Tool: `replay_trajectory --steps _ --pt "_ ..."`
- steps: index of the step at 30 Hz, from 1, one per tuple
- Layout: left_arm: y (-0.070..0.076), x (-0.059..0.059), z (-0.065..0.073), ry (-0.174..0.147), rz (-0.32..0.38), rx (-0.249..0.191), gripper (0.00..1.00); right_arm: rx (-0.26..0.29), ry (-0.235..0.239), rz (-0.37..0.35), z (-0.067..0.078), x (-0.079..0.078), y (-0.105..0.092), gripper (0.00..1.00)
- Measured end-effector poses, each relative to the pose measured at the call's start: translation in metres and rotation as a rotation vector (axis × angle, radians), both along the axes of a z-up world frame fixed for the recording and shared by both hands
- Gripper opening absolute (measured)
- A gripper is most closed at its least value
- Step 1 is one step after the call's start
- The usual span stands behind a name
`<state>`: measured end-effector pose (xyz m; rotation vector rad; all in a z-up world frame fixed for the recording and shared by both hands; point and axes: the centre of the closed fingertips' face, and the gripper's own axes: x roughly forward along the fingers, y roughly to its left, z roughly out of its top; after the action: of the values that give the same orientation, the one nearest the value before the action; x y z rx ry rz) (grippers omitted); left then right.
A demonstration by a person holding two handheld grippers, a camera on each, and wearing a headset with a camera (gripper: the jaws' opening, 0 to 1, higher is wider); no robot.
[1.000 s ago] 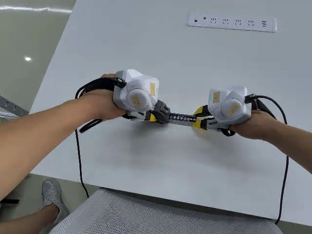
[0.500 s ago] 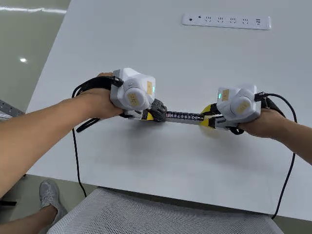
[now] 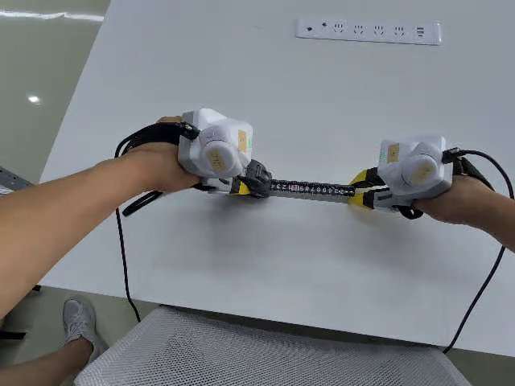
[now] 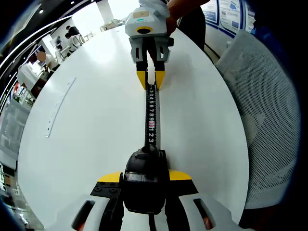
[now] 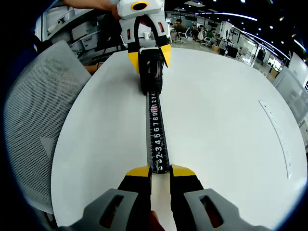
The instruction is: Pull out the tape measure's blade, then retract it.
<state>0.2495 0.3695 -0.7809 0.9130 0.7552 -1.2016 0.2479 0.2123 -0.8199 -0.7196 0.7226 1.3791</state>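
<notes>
Over the white table (image 3: 322,265), near its front edge | left gripper (image 3: 241,187) closed on the tape measure case (image 3: 258,178); right gripper (image 3: 360,193) pinching the blade (image 3: 312,190) tip | blade stretched straight between them, left to right; retraction probably calls for right closing toward left along that line

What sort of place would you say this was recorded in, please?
Probably an open-plan office or lab: a large white table with a power strip on it, a mesh chair, and rows of desks with people behind.
</notes>
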Motion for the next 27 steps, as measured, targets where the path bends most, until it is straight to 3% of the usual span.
replay_trajectory --steps 10,27 --pt "0.000 0.000 0.000 0.002 -0.002 0.002 0.28 -0.012 0.013 -0.006 0.000 0.001 -0.016 0.09" --pt "0.000 -0.001 0.001 0.002 -0.008 0.006 0.28 -0.023 0.080 -0.034 -0.002 0.001 -0.048 0.09"
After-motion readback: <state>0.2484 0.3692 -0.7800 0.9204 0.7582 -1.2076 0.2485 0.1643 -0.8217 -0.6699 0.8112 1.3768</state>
